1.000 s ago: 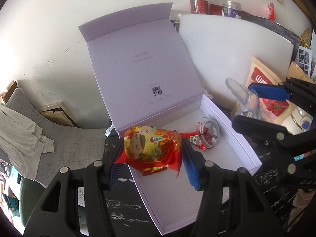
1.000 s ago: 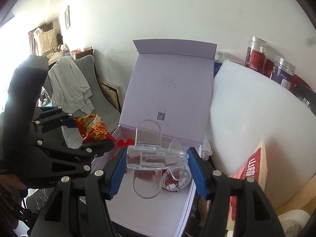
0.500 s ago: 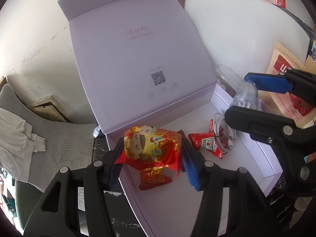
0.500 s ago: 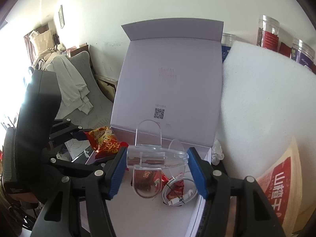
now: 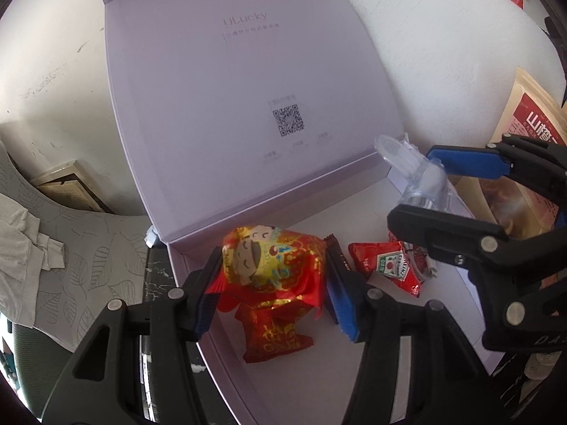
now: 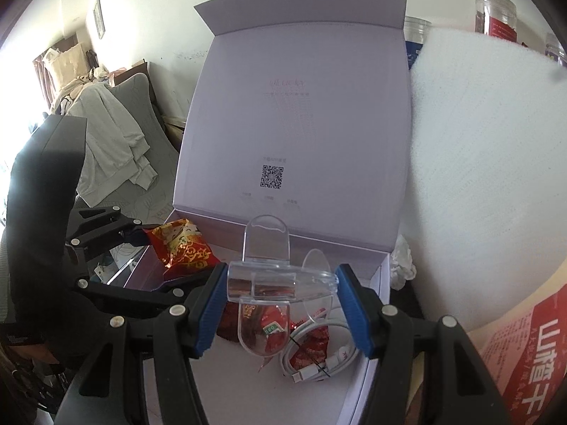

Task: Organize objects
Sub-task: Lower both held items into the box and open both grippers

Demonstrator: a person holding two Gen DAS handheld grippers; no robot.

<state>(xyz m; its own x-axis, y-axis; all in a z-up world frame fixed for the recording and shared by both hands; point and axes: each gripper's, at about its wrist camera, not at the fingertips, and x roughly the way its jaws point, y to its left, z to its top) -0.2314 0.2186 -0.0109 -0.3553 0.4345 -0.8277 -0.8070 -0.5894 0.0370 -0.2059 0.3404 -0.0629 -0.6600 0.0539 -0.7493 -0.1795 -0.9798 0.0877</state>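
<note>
1. The pale lilac cardboard gift box stands with its hinged lid upright against the wall (a QR code is printed inside the lid), a white foam sheet just beside it on the right.
2. The left gripper is clamped on a red-and-gold foil snack packet with a cartoon face, held over the box's near left corner.
3. The right gripper is clamped on a clear plastic stand, held above the right side of the box floor.
4. On the box floor lie a smaller red foil packet, directly under the held snack, a red ketchup sachet to its right, and a coiled white cable.
</note>
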